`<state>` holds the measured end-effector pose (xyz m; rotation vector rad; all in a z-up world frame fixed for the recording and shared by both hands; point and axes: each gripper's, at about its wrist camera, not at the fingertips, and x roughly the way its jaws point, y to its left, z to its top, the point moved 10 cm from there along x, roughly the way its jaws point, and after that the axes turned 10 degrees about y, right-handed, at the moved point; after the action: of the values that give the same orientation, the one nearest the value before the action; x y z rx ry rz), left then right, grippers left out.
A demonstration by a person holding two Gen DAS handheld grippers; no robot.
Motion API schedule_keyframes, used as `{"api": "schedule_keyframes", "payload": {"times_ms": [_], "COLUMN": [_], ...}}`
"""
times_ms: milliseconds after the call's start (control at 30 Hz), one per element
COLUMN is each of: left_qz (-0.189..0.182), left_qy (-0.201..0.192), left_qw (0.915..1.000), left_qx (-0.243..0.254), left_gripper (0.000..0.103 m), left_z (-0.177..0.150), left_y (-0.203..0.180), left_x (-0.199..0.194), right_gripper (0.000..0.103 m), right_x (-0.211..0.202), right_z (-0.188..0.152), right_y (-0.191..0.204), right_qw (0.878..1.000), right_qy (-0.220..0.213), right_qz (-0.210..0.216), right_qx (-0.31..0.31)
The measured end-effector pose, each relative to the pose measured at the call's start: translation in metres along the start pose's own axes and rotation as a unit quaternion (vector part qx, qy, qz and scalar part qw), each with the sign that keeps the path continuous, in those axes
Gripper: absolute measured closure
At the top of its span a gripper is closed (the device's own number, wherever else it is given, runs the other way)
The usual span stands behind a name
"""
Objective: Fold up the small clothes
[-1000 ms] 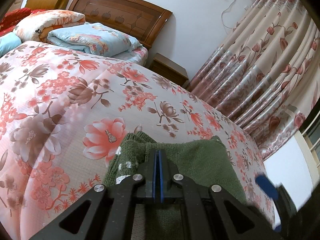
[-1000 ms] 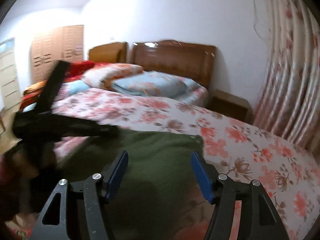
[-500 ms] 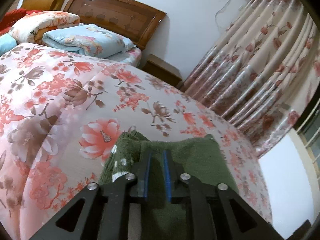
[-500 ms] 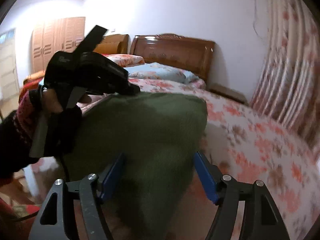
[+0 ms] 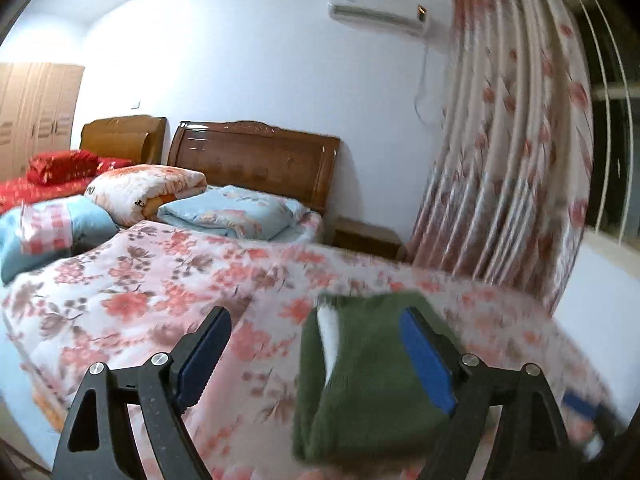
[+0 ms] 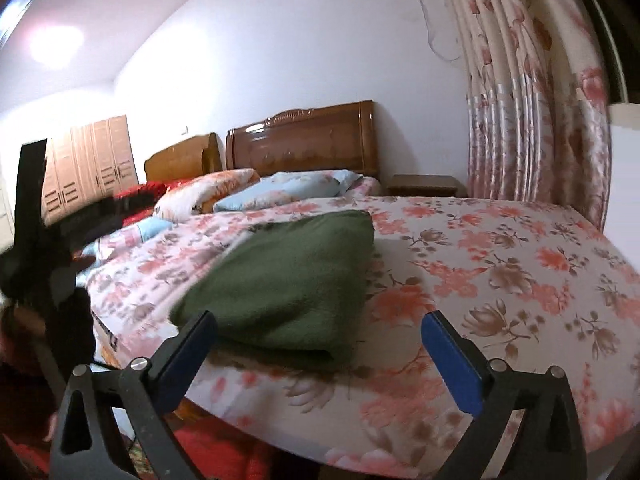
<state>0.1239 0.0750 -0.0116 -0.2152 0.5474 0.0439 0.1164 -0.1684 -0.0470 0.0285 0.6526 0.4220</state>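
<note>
One sweater (image 6: 288,276) lies folded on the bed (image 6: 520,264); both grippers, left (image 5: 316,364) and right (image 6: 320,360), gape empty, the left's jaws just opened; little seems left.

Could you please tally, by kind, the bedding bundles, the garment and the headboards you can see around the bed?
Folded green knit garment on the floral bedspread: 1
Folded quilts by the headboards, one orange floral, one light blue: 2
Red bundle on the far bed: 1
Wooden headboards, one dark, one lighter: 2
Total: 6
</note>
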Motion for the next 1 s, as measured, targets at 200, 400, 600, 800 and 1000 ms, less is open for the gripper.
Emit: {"api": "schedule_keyframes", "payload": {"times_ms": [200,400,600,800,1000], "left_qz": [0.001,0.011,0.015,0.018,0.021], "left_qy": [0.044,0.051,0.06,0.06,0.058], "left_qw": [0.9977,0.9957,0.9953,0.9944,0.9934], "left_qx": [0.051,0.077,0.074,0.086,0.097], "left_gripper": [0.015,0.015,0.015,0.015,0.015], "left_z": [-0.034,-0.047,-0.05,-0.052,-0.054], "left_y": [-0.022,-0.03,-0.027,-0.03,-0.034], "left_x": [0.009,0.014,0.017,0.018,0.018], "right_gripper": [0.0,0.0,0.0,0.0,0.0], "right_x": [0.003,0.011,0.013,0.015,0.015], "right_z": [-0.007,-0.013,-0.013,-0.012,-0.013], "right_y": [0.027,0.034,0.028,0.026,0.026], "right_qw": [0.999,0.998,0.998,0.998,0.998], "right_qy": [0.012,0.027,0.03,0.03,0.031], "right_qz": [-0.018,-0.023,-0.025,-0.023,-0.023], "right_qx": [-0.049,-0.06,-0.048,-0.052,-0.048]}}
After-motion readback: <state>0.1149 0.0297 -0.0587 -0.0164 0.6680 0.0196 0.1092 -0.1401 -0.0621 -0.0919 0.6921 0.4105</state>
